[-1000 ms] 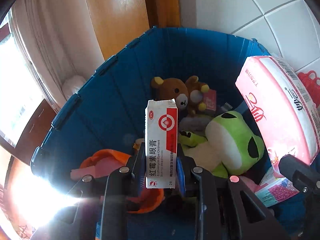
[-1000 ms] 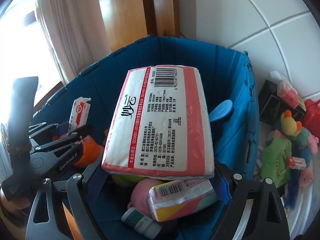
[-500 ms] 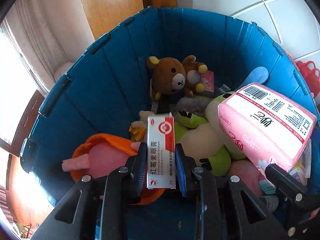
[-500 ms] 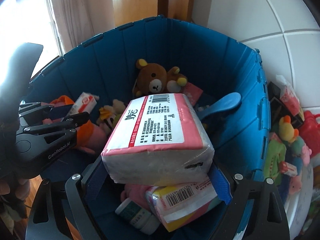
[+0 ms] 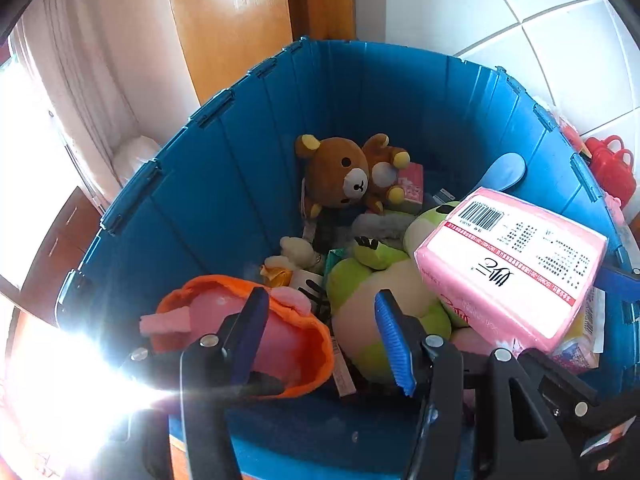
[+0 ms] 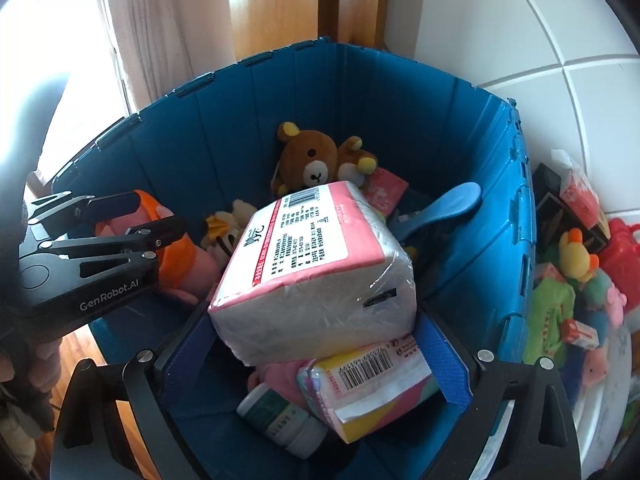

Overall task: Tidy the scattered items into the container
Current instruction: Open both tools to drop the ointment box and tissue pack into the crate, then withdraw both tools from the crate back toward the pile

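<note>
Left wrist view: a blue bin fills the frame, already well stocked. A brown bear leans against the far wall. A green frog plush lies in the middle, and an orange and pink plush sits near left. A pink tissue pack rests tilted on the pile at the right. The left gripper hangs over the near rim. Its jaws have just been opening and now stand partly apart with nothing between them. A thin box edge shows below the gap, among the toys; whether that is what was let go cannot be told.

Right wrist view: the same bin, seen from its near right side. The tissue pack lies between the jaws of the right gripper, which have just been opening to nearly their widest. The pack seems to rest on a smaller packet and a bottle beneath, and the pads look clear of its sides, so it is judged released. More toys lie on the floor outside the bin's right wall, so the tidying appears only partly done.
</note>
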`<state>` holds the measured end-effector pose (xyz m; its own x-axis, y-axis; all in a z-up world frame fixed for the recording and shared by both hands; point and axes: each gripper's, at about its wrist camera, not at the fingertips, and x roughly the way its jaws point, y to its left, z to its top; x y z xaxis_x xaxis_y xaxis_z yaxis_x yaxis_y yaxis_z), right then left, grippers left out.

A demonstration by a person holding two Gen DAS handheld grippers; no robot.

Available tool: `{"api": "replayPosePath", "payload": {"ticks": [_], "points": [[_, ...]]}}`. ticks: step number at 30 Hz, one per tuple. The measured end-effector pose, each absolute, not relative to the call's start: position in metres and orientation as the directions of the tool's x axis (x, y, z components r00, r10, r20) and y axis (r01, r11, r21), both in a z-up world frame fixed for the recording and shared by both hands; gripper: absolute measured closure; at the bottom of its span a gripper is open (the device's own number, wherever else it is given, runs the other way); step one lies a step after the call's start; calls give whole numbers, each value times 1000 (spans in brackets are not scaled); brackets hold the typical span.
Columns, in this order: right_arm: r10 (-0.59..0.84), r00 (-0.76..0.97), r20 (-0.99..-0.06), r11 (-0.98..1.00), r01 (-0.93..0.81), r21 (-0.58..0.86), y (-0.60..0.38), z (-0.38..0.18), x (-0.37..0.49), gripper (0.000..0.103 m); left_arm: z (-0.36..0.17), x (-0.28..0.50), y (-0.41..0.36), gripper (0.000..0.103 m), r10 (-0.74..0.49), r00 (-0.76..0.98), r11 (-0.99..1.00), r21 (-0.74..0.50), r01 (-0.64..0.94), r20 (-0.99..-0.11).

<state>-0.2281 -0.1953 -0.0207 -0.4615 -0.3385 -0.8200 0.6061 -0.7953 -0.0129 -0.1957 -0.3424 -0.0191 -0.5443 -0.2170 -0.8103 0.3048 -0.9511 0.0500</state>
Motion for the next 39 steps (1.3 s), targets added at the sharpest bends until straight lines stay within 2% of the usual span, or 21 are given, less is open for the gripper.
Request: {"api": "replayPosePath", "payload": {"ticks": [10,18,21,24,28,31,39], "points": [[-395,-496,-773,-789,615,9,-182,-9,-209,2,-2,-167,-347,49,-222,-608,-941,3,339,-763],[-463,-605,-648,-799,601,10,-140,15,-164,0,14,-138,-333,48,-209,-701,-938,-63,342,-682],[-469,-646,-602,-824,565,35,-115,22,-149,0,17,-129,-323,42,-194,-734,-939,-92,331,-651],[-466,-679,-567,-852,517,82,-82,27,-139,0,21,-122,-311,42,-158,-759,-942,-133,307,-632],[-426,-730,-535,-891,439,111,-30,28,-129,0,34,-112,-275,42,-178,-805,-955,-96,279,-566],[-392,-753,-529,-915,381,135,12,25,-130,0,43,-108,-240,42,-140,-832,-972,-87,220,-537],[-309,-778,-547,-951,246,188,137,12,-142,0,47,-130,-118,42,-36,-833,-993,-76,94,-553]]}}
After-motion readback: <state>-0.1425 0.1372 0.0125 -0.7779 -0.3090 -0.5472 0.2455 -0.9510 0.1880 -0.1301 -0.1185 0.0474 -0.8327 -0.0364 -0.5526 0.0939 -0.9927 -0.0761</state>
